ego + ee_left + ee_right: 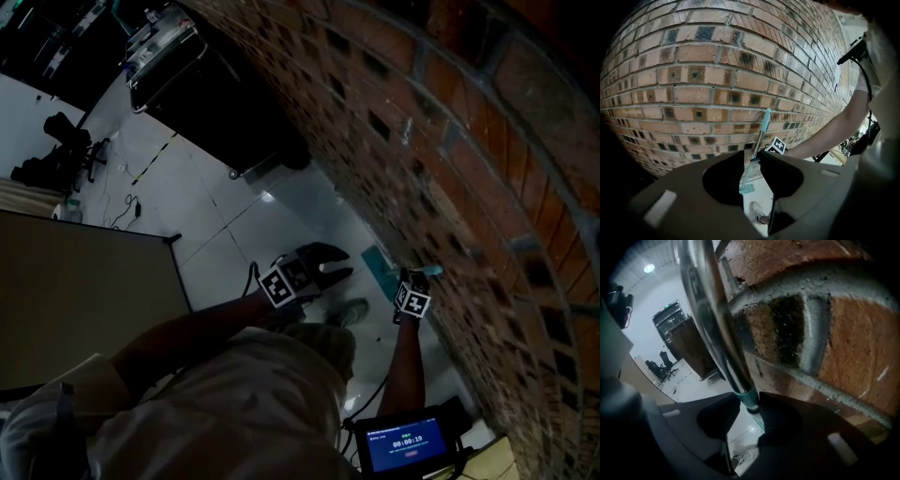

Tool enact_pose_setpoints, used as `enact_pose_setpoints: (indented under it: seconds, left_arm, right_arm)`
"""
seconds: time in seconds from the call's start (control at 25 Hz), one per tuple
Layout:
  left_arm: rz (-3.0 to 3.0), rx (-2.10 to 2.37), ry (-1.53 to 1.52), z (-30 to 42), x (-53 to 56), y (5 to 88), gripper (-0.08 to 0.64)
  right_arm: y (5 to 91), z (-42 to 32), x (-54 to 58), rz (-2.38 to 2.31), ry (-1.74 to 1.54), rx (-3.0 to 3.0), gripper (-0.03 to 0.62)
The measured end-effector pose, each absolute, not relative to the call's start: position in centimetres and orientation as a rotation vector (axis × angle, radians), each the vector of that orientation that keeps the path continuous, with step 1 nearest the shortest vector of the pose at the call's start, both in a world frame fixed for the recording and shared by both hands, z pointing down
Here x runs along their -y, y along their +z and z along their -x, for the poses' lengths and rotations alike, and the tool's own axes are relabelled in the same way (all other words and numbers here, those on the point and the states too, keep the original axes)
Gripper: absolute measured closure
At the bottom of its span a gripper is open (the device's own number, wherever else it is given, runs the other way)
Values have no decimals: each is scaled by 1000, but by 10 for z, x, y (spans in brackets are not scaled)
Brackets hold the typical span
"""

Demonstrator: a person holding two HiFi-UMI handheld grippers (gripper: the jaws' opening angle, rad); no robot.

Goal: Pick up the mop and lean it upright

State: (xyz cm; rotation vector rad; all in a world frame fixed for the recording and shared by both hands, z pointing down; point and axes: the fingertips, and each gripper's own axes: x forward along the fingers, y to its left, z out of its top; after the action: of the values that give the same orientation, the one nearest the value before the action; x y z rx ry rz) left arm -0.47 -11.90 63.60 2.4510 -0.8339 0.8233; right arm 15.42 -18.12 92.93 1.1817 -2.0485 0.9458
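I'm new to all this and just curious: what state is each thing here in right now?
mop: upright, leaning against the brick wall
right gripper: closed on the mop
left gripper: open, empty
screen: switched on, showing a timer

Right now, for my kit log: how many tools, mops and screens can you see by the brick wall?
Tools (left tool, right tool): 2
Mop: 1
Screen: 1
Total: 4
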Motion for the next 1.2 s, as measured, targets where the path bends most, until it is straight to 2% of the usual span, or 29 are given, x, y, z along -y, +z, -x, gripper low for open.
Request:
enact_pose_setpoints:
  seconds: [0.48, 0.52, 0.6, 0.64, 1.2]
  left_arm:
    - [-2453, 842, 832, 7, 112, 635, 434]
    - [-2452, 842, 832, 7, 112, 635, 434]
    - [-2451, 843, 835, 8, 110, 636, 433]
    - [-2450, 843, 837, 9, 109, 636, 434]
    - [-2476, 821, 809, -4, 107, 633, 433]
  right_arm:
    - [928, -156, 187, -1240, 986, 2020, 456]
    - [928, -157, 187, -1252, 1001, 2019, 443]
    - [928, -158, 188, -1282, 1037, 2012, 370]
    - [927, -158, 189, -1297, 1044, 2004, 364]
    - [904, -172, 182, -1363, 992, 1984, 353]
